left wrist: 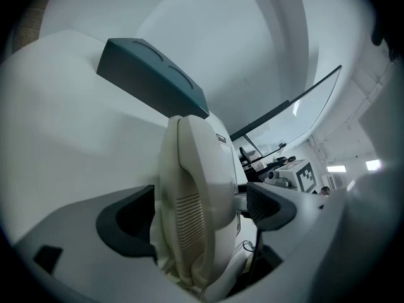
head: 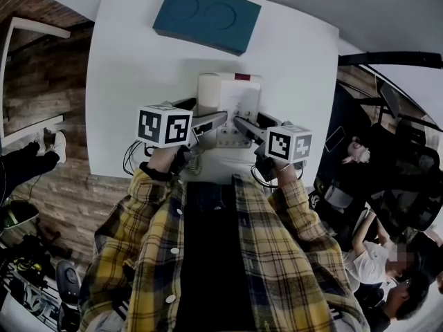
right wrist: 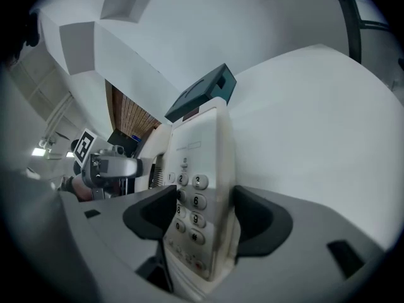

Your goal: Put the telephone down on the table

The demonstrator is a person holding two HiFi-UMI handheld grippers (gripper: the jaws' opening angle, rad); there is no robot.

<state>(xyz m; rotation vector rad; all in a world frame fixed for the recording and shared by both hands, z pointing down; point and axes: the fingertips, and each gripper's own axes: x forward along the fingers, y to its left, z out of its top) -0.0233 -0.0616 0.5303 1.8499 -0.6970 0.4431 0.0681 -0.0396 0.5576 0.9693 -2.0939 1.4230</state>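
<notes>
Your left gripper (left wrist: 202,210) and right gripper (right wrist: 203,216) both clamp the cream plastic telephone (head: 229,93); teal two-recess tray (head: 206,17) at twelve o'clock.

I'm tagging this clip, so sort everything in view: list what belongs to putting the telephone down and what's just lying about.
Part of the job: telephone; left gripper and right gripper, both shut on it; white table.

Just lying about: teal block at the table's far edge; seated person off to the right.
</notes>
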